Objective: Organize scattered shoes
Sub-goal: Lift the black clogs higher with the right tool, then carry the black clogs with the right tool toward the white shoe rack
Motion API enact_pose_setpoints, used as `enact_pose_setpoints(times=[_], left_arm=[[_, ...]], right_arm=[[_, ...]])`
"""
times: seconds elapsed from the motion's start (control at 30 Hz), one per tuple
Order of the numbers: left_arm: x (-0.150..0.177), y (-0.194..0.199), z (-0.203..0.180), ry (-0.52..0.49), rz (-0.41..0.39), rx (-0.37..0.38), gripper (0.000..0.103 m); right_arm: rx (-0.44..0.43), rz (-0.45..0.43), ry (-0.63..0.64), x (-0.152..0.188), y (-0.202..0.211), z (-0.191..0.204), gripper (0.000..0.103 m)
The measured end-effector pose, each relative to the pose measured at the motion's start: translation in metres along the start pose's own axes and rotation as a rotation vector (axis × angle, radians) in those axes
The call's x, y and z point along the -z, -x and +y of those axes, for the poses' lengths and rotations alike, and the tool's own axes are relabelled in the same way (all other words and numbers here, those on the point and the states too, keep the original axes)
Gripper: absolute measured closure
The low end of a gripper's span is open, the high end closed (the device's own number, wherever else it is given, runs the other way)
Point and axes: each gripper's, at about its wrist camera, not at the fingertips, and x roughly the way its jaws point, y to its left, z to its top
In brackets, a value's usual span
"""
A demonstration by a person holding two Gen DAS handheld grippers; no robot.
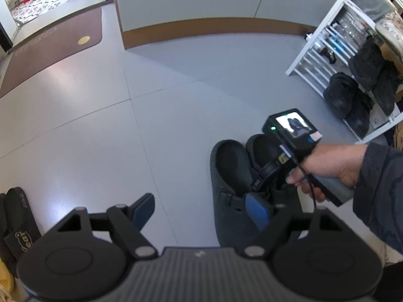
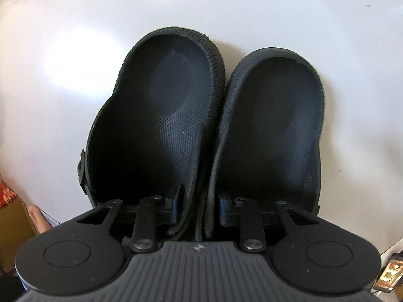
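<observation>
Surroundings: grey floor (image 1: 161, 105) fills the left wrist view; a brown mat (image 1: 50, 50) lies upper left, a white wall with a brown skirting (image 1: 214, 29) runs across the top.
Rack: a white shoe rack (image 1: 317, 58) stands at the right edge, with dark shoes (image 1: 352, 98) on its lower shelves and bottles higher up.
Slides: black slides (image 1: 17, 221) lie at the lower left edge, well apart from the clogs.
Clogs, left view: two black clogs (image 1: 234, 166) sit side by side on the floor, lower right of centre, heels toward the top of the frame.
Obstruction: the right device and its cable cross in front of the clogs, hiding the inner walls.
Clogs, right view: the left clog (image 2: 156, 125) and right clog (image 2: 272, 125) fill the middle, touching along their inner sides, footbeds open to the camera.
Right claw (image 2: 199, 211): one finger sits inside each clog, and the two adjoining inner walls are pinched between them; the fingers stand close together on those walls.
Left claw (image 1: 201, 212): fingers wide apart, gripping nothing; its right finger (image 1: 259, 209) hangs just beside or over the strap of the nearer clog, and contact cannot be told.
Right hand (image 1: 325, 168): enters from the right edge in a dark sleeve, wrapped round the handle, the device angled down into the clogs with its small screen facing up.
Edges, right view: a cardboard box (image 2: 12, 224) shows at lower left.
</observation>
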Motion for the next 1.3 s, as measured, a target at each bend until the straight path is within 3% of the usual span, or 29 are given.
enact_pose_setpoints(times=[0.33,0.8,1.07,1.2,1.27,1.3], left_arm=[[-0.001,0.013,-0.008,-0.008,-0.044,0.006,0.022],[-0.003,0.030,-0.024,-0.030,-0.097,0.042,0.022],[0.000,0.038,-0.037,-0.057,-0.114,0.057,0.022],[0.000,0.050,-0.046,-0.065,-0.148,0.081,0.022],[0.001,0.058,-0.050,-0.072,-0.171,0.103,0.022],[0.002,0.062,-0.054,-0.085,-0.188,0.115,0.022]], right_arm=[[0.001,-0.220,-0.096,0.058,0.049,-0.022,0.076],[0.034,-0.481,-0.174,0.155,0.098,-0.018,0.077],[0.029,-0.622,-0.223,0.210,0.147,-0.007,0.077],[0.049,-0.696,-0.236,0.248,0.182,0.000,0.077],[0.062,-0.725,-0.237,0.249,0.178,0.021,0.077],[0.072,-0.747,-0.238,0.259,0.196,0.020,0.077]])
